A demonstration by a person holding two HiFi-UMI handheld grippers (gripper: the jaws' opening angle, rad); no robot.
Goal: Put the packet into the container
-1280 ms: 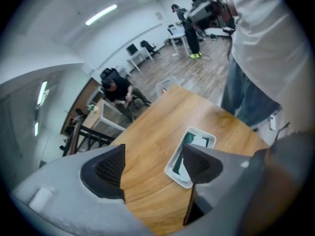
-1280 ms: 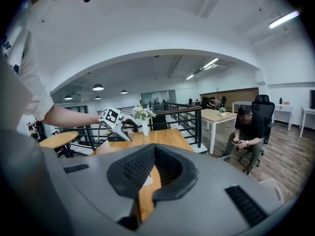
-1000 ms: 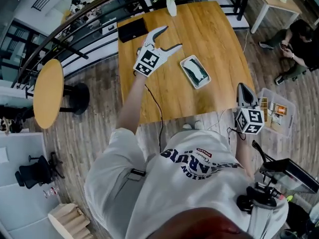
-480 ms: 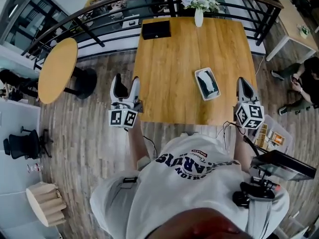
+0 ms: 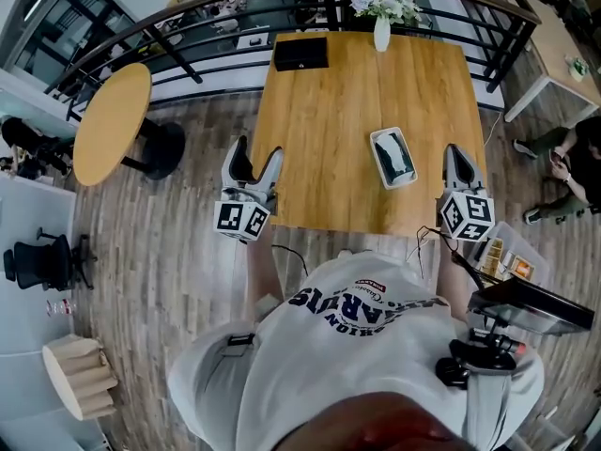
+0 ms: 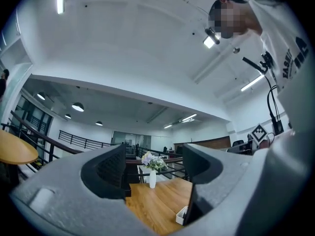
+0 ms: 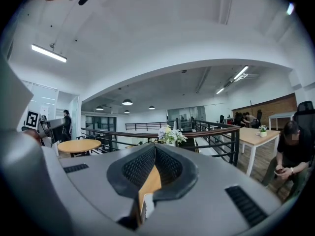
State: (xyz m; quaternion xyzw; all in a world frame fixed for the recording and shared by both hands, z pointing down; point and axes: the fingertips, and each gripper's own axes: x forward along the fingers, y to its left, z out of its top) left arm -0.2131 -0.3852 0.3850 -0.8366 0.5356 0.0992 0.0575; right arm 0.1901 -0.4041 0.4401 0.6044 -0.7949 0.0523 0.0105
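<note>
Packet (image 5: 394,155) in container (image 5: 380,163), apart from fingers (image 5: 238,159)

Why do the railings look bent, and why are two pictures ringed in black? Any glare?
Head view: the wide lens bows the railing around the table; light is even and detail is sharp. Left gripper view: a fisheye circle with black corners, a ceiling lamp flares white, and a mosaic patch hides a face. Right gripper view: the same black ring, the railing arches, and the strip light is blown out.
</note>
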